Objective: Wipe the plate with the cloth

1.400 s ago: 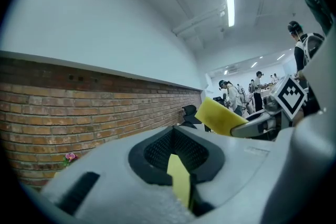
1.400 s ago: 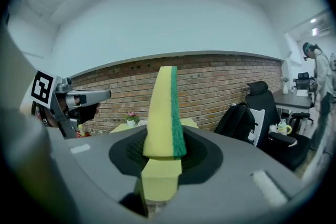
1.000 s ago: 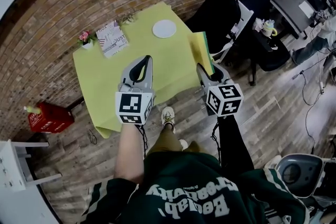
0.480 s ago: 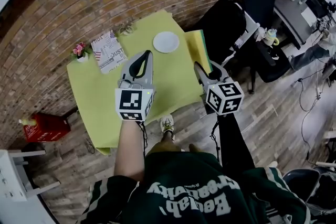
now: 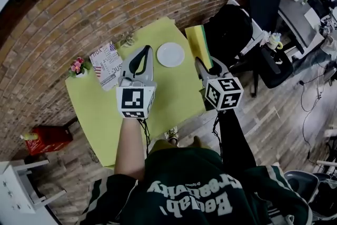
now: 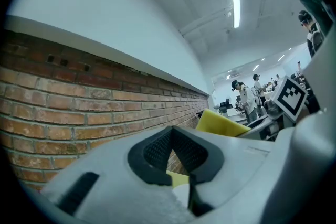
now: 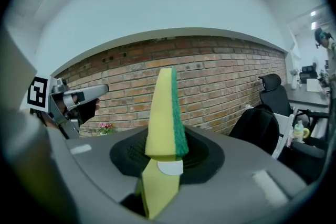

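Clamping the cloth [image 5: 197, 42], right claw [image 5: 199, 64] hangs at table [image 5: 168, 93] edge beside plate [image 5: 170, 55].

Table [image 5: 100, 113] against the brick wall [image 5: 79, 2]. Near its far right corner lies the plate [image 5: 170, 55]; left of it the magazine [image 5: 108, 63], then the flower pot [image 5: 78, 67]. Left gripper [image 5: 147, 50] over the table, just left of the plate; right gripper [image 5: 198, 62] at the table's right edge, with the sponge [image 5: 197, 43] between its jaws. Office chair [image 5: 231, 29] right of the table.

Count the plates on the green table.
1: the round white plate lies on the yellow-green table, near the brick wall, just right of the left tongs. The tongs hide some tabletop.
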Demonstrator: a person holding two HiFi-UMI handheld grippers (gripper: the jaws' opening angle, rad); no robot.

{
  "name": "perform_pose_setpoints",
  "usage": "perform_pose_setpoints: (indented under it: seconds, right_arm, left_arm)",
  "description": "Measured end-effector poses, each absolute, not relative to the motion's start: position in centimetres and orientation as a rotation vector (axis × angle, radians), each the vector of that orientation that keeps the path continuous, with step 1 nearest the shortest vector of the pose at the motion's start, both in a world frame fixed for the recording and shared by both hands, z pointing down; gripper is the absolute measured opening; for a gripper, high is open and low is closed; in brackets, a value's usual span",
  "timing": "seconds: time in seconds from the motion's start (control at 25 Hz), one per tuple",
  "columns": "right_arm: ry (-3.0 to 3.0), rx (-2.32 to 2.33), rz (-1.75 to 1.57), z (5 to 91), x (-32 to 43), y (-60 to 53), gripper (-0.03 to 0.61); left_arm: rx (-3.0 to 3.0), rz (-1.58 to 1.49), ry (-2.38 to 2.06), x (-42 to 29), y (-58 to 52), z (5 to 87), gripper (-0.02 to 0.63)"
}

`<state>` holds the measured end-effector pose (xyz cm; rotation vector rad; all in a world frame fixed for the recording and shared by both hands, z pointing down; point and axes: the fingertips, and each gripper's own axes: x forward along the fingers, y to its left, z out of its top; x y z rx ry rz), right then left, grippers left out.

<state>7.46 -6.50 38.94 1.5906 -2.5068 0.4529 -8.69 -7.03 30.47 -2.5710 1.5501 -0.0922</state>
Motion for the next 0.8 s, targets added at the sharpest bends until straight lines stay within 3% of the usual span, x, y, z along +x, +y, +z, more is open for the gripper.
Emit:
perform_pose_setpoints:
  seconds: [0.8]
  right_arm:
    - [-2.408,1.608,0.461,42.0,5.5,-13.1,0.121]
  left_arm:
    - [-2.661,-0.071,1.540,-9.8,-13.8,33.5,-0.002]
